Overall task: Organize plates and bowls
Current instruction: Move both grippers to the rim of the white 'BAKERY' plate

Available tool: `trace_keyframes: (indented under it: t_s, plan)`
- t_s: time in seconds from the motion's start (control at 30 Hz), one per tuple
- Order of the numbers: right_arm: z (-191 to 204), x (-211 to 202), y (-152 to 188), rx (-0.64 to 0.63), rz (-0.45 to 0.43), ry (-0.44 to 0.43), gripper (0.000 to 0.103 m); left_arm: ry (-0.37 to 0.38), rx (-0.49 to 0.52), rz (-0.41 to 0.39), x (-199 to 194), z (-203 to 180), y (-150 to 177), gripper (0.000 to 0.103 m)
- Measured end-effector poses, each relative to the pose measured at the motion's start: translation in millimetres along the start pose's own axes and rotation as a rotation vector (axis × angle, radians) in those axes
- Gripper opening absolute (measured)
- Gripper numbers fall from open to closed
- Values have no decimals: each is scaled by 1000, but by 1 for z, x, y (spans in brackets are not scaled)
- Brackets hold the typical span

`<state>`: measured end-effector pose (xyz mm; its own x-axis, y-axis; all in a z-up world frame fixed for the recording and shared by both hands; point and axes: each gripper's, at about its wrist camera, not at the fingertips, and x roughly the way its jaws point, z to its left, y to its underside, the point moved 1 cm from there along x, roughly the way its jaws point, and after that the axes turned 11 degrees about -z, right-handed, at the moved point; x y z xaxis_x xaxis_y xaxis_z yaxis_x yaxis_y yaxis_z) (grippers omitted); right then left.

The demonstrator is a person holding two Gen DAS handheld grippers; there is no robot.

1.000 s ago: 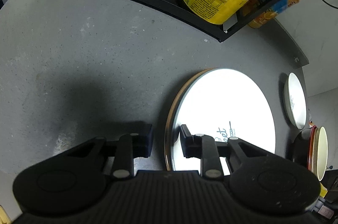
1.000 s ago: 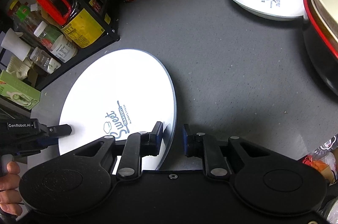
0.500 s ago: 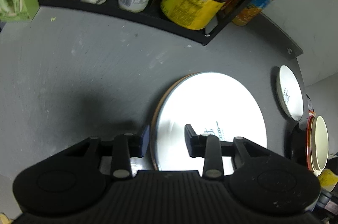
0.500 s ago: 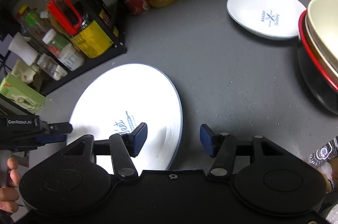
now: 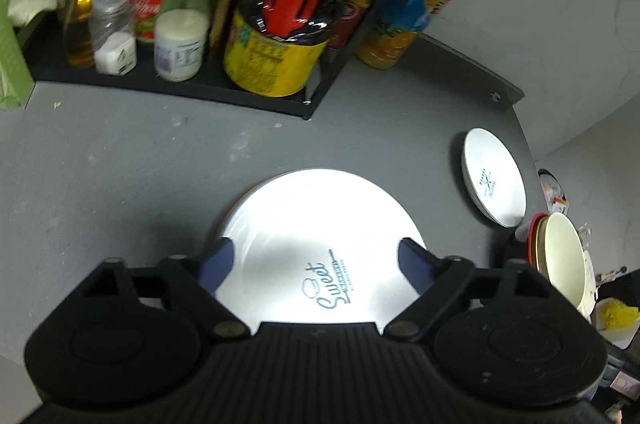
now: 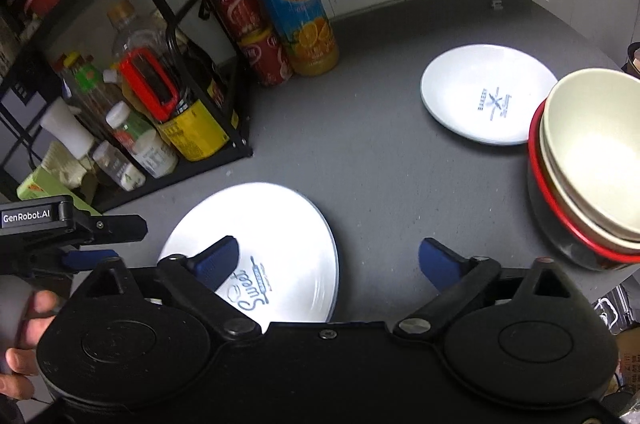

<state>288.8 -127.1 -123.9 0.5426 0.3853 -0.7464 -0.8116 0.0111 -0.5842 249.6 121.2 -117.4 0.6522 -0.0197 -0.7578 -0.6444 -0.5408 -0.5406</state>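
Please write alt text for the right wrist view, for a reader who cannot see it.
The right gripper, jaws opening and empty, hangs over a large white plate lying on a grey table. A smaller plate and stacked bowls sit at right.

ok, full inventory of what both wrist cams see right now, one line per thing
large plate: 1, white with blue "Sweet" print, flat on the counter, below both grippers
small plate: 1, white, blue print, far right of counter
bowls: a nested stack, cream inside red-rimmed black, right edge
counter: 1, dark grey
rack: 1, black wire, back left, holding jars and bottles
juice bottle: 1, orange, beside rack
cans: 2, red, stacked, beside the bottle
left gripper: black, blue pads, jaws opening, nothing held
right gripper: same, jaws opening, nothing held
hand: 1, on left gripper's handle
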Motion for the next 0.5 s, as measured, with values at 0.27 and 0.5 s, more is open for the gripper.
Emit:
trace_keyframes:
  t_s: [0.27, 0.5]
  plan:
    - [-4, -10, -14, -13, -5, -4, 103, 55, 16, 1, -6, -30, -6, 96]
    - [-13, -20, -36, -28, -27, -25, 103, 57, 48, -15, -8, -57, -12, 97]
